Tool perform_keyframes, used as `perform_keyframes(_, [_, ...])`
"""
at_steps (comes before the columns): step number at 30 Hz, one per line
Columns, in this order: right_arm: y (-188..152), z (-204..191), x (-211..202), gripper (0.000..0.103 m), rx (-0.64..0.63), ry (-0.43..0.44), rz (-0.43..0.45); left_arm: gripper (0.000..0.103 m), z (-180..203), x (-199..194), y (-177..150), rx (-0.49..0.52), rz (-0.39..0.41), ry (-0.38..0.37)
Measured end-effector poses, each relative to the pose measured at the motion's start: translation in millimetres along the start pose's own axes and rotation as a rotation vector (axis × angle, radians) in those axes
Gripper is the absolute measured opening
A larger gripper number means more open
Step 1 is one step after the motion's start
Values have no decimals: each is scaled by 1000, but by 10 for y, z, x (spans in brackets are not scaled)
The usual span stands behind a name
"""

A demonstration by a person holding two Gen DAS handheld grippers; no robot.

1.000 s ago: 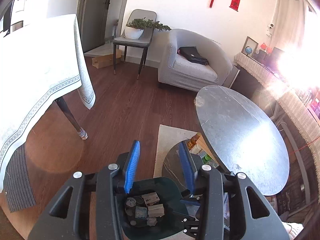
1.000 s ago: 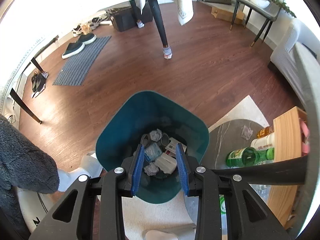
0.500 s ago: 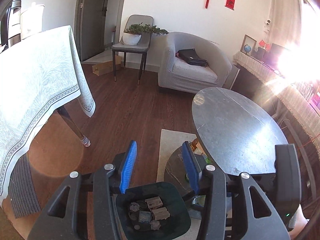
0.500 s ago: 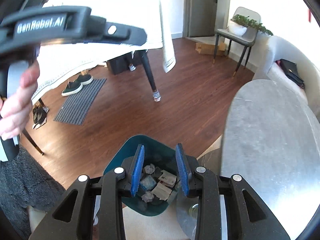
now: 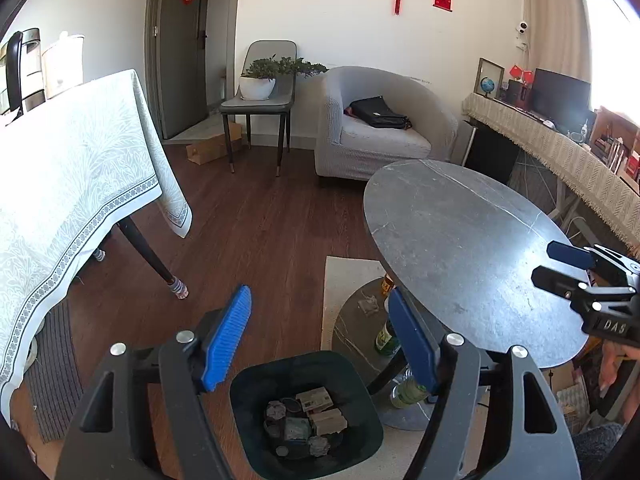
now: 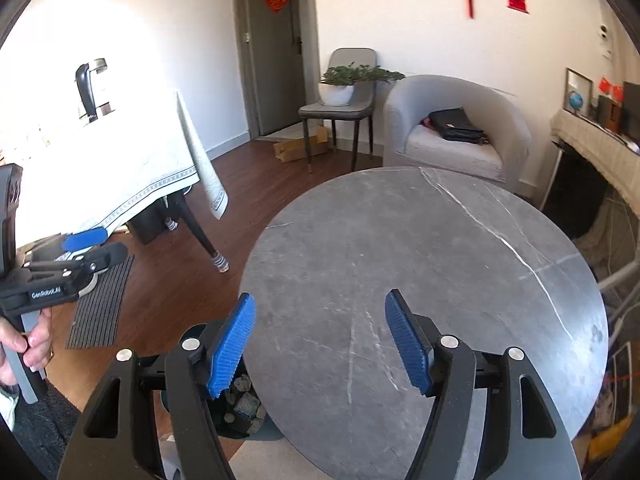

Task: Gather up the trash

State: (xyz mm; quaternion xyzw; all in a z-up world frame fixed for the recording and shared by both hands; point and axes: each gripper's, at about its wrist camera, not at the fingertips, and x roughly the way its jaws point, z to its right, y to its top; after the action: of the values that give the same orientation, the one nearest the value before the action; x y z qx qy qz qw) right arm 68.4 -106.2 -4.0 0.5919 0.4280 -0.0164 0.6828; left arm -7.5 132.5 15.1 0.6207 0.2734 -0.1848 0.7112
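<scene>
- The trash [image 5: 306, 420] lies in a heap at the bottom of a dark green bin [image 5: 360, 446]: crumpled paper, small cartons and a few round bits; the bin stands on the wooden floor [image 5: 256, 232], at the edge of a pale rug [image 5: 344, 280] and beside the round grey tabletop [image 5: 460, 240]; in the right wrist view only a slice of the bin shows, behind that gripper's left finger
- The left gripper [image 5: 320, 336] hangs above the bin, tilted downward; its jaws are opening, with nothing between the blue pads [image 5: 226, 338]; the bin and floor show through the gap
- The right gripper [image 6: 320, 340] is over the tabletop, which is bare in both views; its jaws are opening too, and nothing is between them; from the left wrist view it shows at the right edge, over the far side of the tabletop
- Under the tabletop sits a lower dark shelf [image 5: 352, 332] with a crumpled scrap [image 5: 368, 306] and bottles [image 5: 386, 340] on it
- A hand [image 6: 34, 344] grips the left gripper's handle at the left edge of the right wrist view
- Farther out: a table under a pale patterned cloth [image 5: 72, 184]; a grey chair [image 5: 260, 100] bearing a potted plant [image 5: 264, 78]; a grey armchair [image 5: 384, 128] with a black bag [image 5: 378, 114] on its seat; a striped mat [image 6: 102, 304] on the floor
</scene>
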Motion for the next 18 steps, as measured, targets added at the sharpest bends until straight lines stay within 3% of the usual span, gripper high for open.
perform_keyframes(3, [-199,223,-112,81,32,-68,-11,82,80,-63,-155,11,8,7])
perform_keyframes(10, [-494,499,-448,92,94,-130,-23,95,302,-203,-383,44,3,46])
perform_keyframes(18, [-687,477,-567,93,70,-97,-51,97,317,-339,-630,35,23,47])
